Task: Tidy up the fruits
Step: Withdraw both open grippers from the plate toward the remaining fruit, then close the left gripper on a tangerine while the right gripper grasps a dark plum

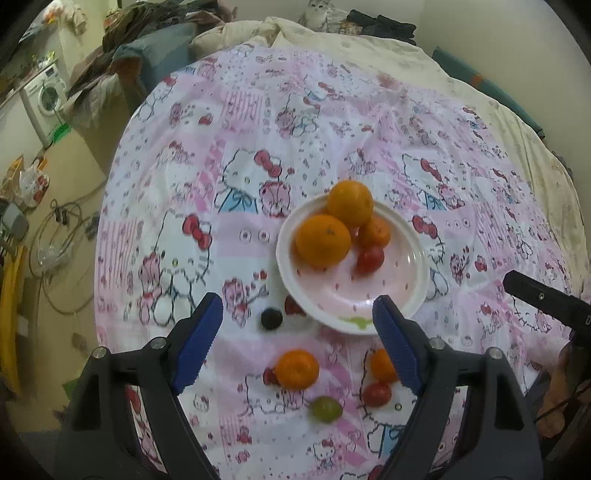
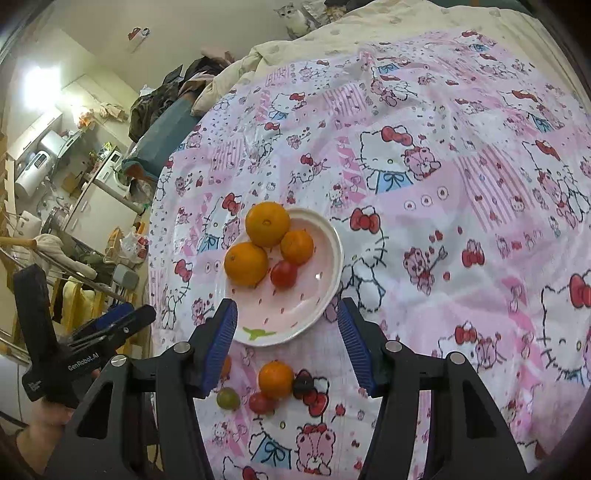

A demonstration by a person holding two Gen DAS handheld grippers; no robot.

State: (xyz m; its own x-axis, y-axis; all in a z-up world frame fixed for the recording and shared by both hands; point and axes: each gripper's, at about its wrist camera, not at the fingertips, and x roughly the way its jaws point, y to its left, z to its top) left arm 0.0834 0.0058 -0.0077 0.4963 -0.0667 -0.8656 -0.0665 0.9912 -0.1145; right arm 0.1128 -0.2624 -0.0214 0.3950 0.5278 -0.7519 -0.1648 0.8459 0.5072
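bedspread: pink hello kitty sheet (image 1: pixel 258 155) over the bed
quilt: cream quilt (image 2: pixel 406 22) bunched at the far end
cat: grey-white cat (image 2: pixel 295 16) sitting beyond the quilt
washer: white washing machine (image 1: pixel 46 98) at far left
cable: looped cable (image 1: pixel 59 236) on the floor

**Fruit layout, bed surface**

Plate (image 1: pixel 413 295) sat mid-frame on the bedsheet (image 1: pixel 258 147), holding three oranges (image 1: pixel 323 240) and one tomato (image 1: pixel 370 258). Below the plate, loose on the sheet: grape (image 1: pixel 271 318), orange (image 1: pixel 297 369), tomato (image 1: pixel 376 394), lime (image 1: pixel 325 408). Cat (image 2: pixel 295 16) at top edge.
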